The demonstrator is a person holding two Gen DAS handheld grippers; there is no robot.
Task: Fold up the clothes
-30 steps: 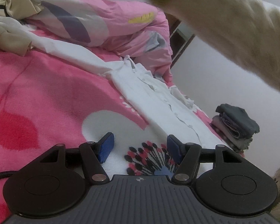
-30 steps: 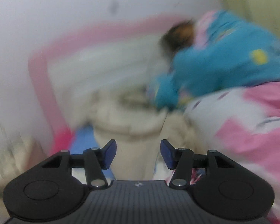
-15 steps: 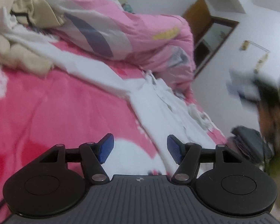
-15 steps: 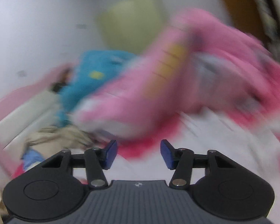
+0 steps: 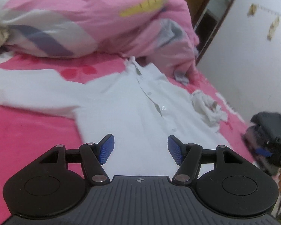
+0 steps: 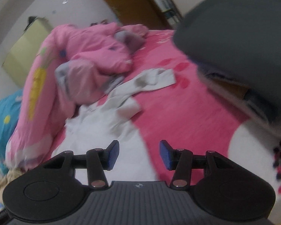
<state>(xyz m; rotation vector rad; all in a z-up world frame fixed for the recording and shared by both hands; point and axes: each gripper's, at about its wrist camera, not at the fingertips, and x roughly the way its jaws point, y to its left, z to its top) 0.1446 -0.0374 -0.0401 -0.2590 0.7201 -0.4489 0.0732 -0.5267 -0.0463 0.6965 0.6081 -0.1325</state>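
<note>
So at this point both grippers were hanging over the bed with nothing in them. The left gripper (image 5: 140, 147) had its blue pads spread apart, jaws released, pointing down at the white shirt (image 5: 133, 101), which was lying flat and button-side up on the pink bedsheet (image 5: 28, 131). One sleeve ran off toward the left edge of that view, and the other sleeve (image 5: 208, 106) was scrunched into a little heap beside the shirt's right edge. The collar end was up by the big pink duvet (image 5: 95, 22), which was bunched along the far side of the bed.

The right gripper (image 6: 139, 154) was also empty, pads clearly apart with only shirt and sheet showing through the gap. Its jaws sat a bit narrower than the left's. From that view I could see the shirt (image 6: 95, 131) running away from the fingers toward the duvet (image 6: 80, 61), with the crumpled sleeve (image 6: 149, 79) sprawled out over the pink sheet (image 6: 187, 112). Pretty blurry picture though, so don't ask me about details on the fabric.

Off the right side of the left view there was a stack of dark folded clothes (image 5: 271, 123) at the bed's edge, and I could just make out the right gripper (image 5: 275, 153) in front of it, smeared. In the right view something big, dark grey and blurred (image 6: 234, 28) filled the top right corner, and I honestly couldn't tell what it was.
</note>
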